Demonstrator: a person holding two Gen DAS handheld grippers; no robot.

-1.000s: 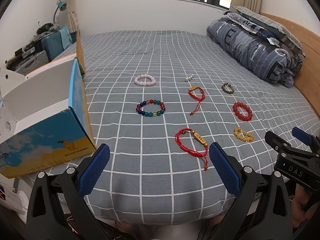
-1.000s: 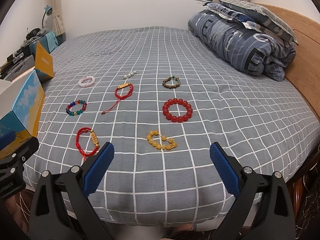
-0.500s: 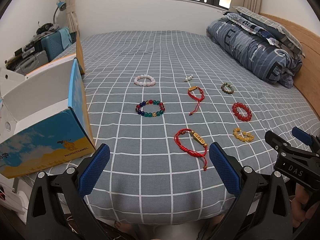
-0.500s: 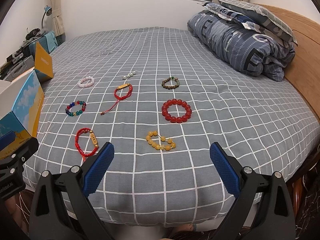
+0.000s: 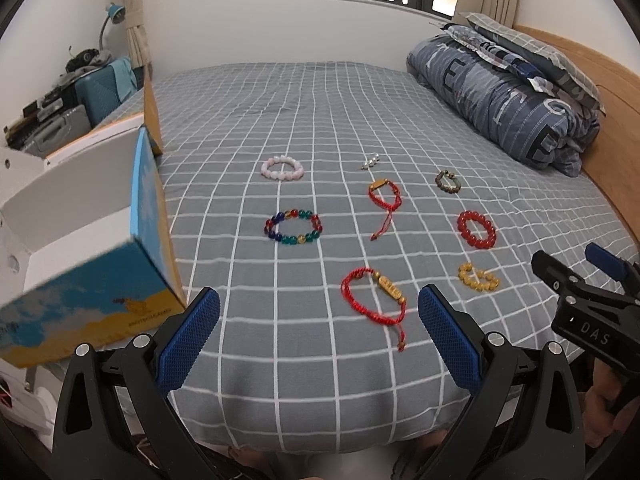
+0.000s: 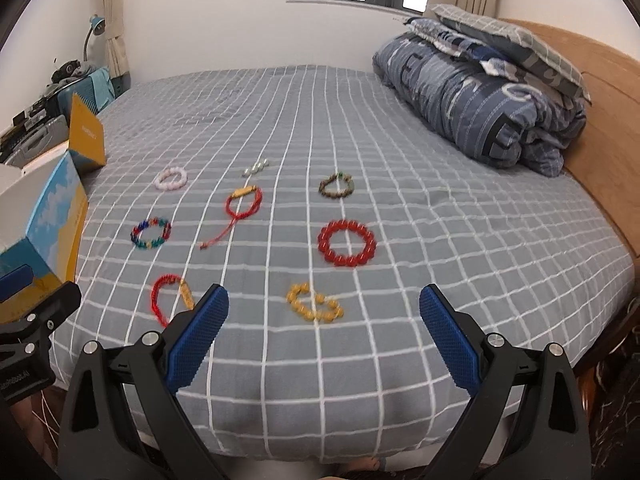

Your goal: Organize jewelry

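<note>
Eight pieces of jewelry lie spread apart on the grey checked bedsheet (image 5: 280, 92), none touching another. In the left wrist view, a red cord bracelet with a gold bar (image 5: 376, 298) lies low in the centre of the frame, between the two blue pads. Above it sits a second red cord bracelet (image 5: 385, 200) with its tail trailing down, and above that a short row of pearls (image 5: 371, 163). Left of centre are a multicoloured bead bracelet (image 5: 293, 227) and, higher up, a pale pink bead bracelet (image 5: 282, 168). Toward the right are a yellow bead bracelet (image 5: 479, 277), a red bead bracelet (image 5: 476, 229) and a small brown bead bracelet (image 5: 447, 181), stacked up the frame in that order.

The left gripper (image 5: 318, 336) is spread wide and holds nothing, at the near edge of the bed. The right gripper (image 6: 324, 330) is likewise wide and empty, with the yellow bead bracelet between its pads in its own view.

An open blue and yellow box (image 5: 80, 264) stands at the left edge of the frame; a folded blue quilt (image 5: 500, 108) lies at the upper right
</note>
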